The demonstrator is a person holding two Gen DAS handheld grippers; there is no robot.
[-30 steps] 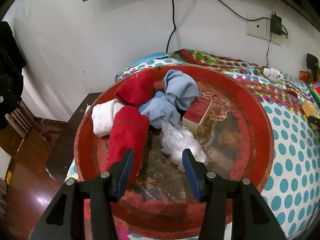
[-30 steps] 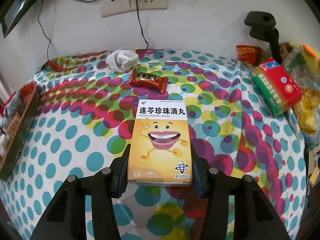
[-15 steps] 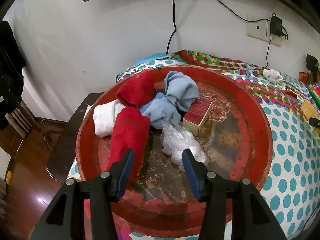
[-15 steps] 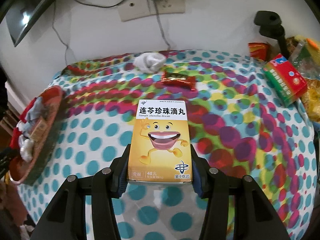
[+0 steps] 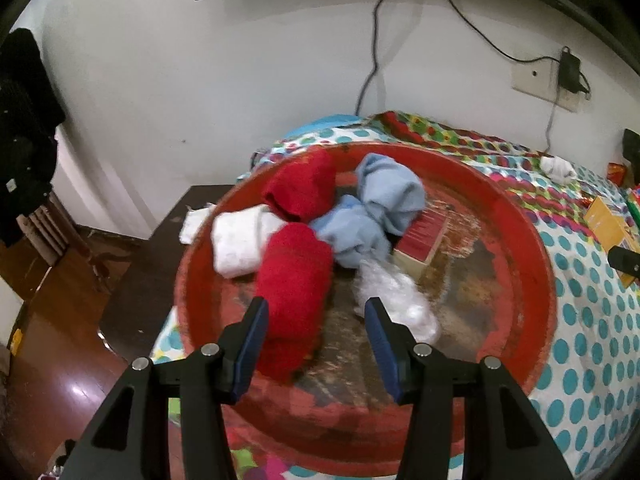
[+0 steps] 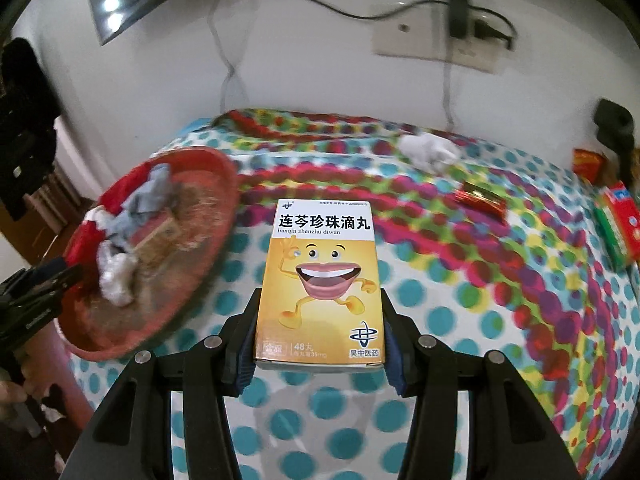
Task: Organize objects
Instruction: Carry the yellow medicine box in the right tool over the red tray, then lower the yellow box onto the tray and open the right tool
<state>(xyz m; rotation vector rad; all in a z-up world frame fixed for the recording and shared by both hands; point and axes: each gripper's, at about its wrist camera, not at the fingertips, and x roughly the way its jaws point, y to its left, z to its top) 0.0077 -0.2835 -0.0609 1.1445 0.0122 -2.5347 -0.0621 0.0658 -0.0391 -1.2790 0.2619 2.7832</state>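
Note:
My right gripper [image 6: 320, 328] is shut on a yellow medicine box [image 6: 322, 276] with a cartoon mouth, held above the dotted cloth. The box also shows at the right edge of the left wrist view [image 5: 608, 226]. A round red tray [image 5: 532, 280] holds two red cloth rolls [image 5: 294, 292], a white roll [image 5: 240, 246], blue cloth [image 5: 380, 208], a crumpled clear bag [image 5: 396, 304] and a dark red box [image 5: 424, 234]. The tray shows at the left of the right wrist view [image 6: 216, 220]. My left gripper [image 5: 316, 336] is open and empty over the tray's near side.
On the dotted cloth [image 6: 460, 300] lie a white sock [image 6: 430, 152], a red candy wrapper [image 6: 480, 200] and a green-red box [image 6: 618, 220]. A dark side table [image 5: 160, 264] stands left of the tray. A wall socket with charger [image 6: 460, 32] is behind.
My right gripper has swung left with the yellow box, bringing the tray and left gripper into its view. My left gripper has risen and pulled back slightly from the tray.

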